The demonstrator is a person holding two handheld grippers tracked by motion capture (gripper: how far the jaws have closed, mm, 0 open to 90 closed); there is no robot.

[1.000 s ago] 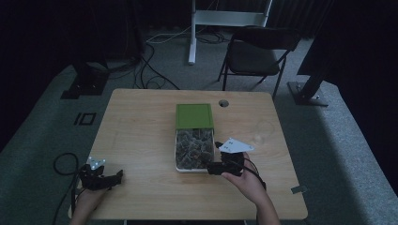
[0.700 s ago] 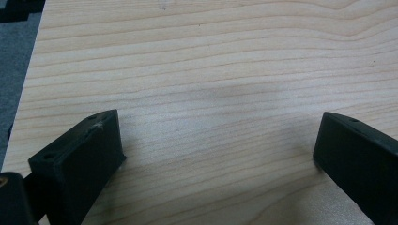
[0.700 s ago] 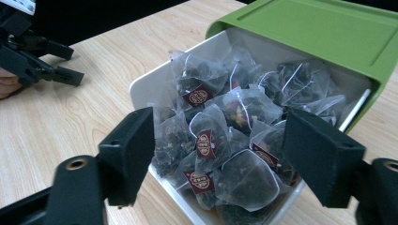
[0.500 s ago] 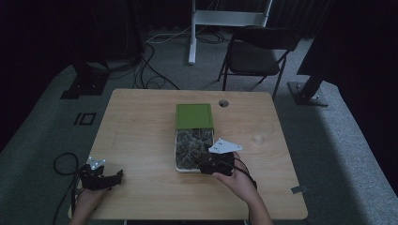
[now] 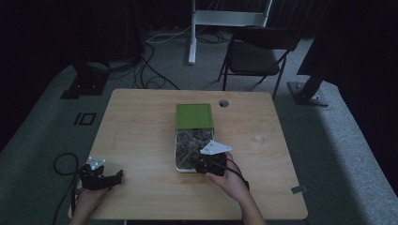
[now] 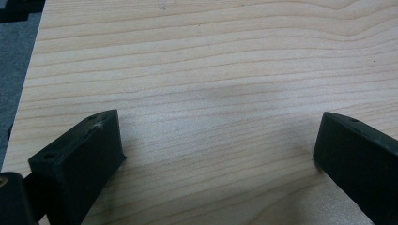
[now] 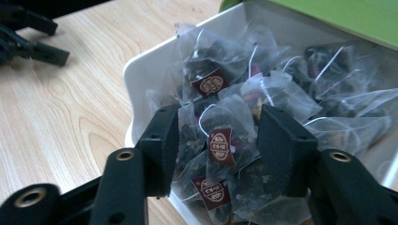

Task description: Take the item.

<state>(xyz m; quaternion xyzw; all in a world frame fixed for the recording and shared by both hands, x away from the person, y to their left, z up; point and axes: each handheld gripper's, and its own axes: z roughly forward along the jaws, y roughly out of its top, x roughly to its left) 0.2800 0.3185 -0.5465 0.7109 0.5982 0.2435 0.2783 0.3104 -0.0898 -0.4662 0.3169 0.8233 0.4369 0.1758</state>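
A white box (image 7: 141, 75) holds several clear tea bags with dark red tags, and its green lid (image 5: 194, 116) lies against its far end. My right gripper (image 7: 218, 136) reaches into the near end of the box (image 5: 177, 159). Its jaws have just been closing and stand half closed around one tea bag (image 7: 223, 112). That bag fills the gap between them, but I see no squeeze on it. In the high view the right gripper (image 5: 206, 164) sits over the box's near right corner. My left gripper (image 6: 216, 154) rests open on bare wood at the table's near left corner (image 5: 116, 177).
The wooden table (image 5: 141, 140) has a cable hole (image 5: 223, 102) behind the lid. A folding chair (image 5: 256, 54) and a white stand (image 5: 192, 33) are beyond the far edge, with cables on the floor. The left gripper (image 7: 28, 37) lies to the side of the box.
My right gripper has moved left and down from beside the box into its near end. Its jaws have narrowed around a tea bag. The left gripper has stayed put.
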